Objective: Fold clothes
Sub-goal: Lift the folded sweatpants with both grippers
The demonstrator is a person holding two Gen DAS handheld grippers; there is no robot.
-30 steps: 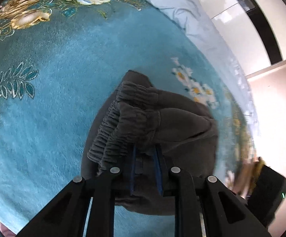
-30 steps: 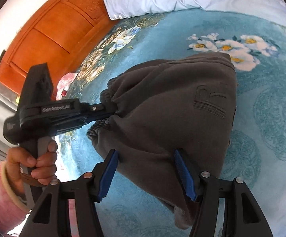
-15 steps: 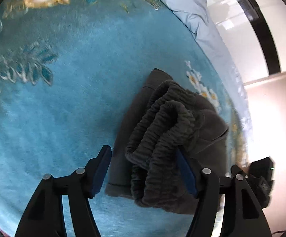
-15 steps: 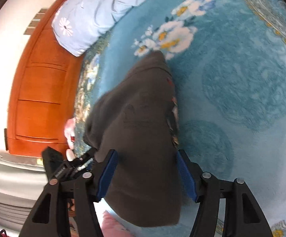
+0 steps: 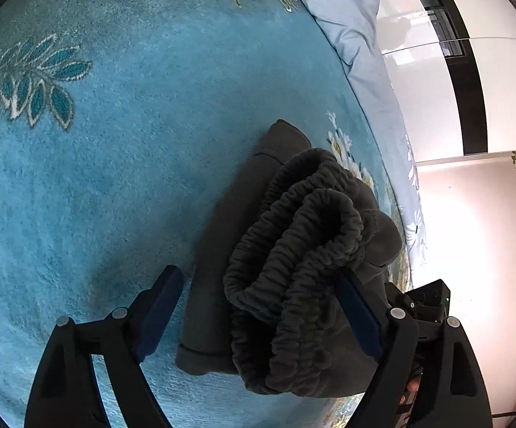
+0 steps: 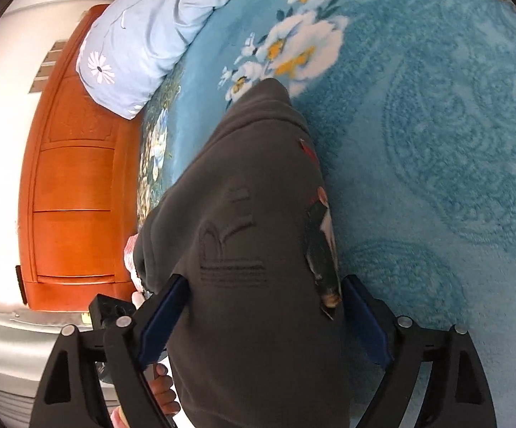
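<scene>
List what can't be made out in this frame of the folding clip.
- Left wrist view: the dark grey garment's near end is hidden behind the left tool.
- Right wrist view: the garment runs off the bottom edge; the embossed logo is unreadable.
- Right wrist view: the hand is mostly hidden by the right tool.
</scene>
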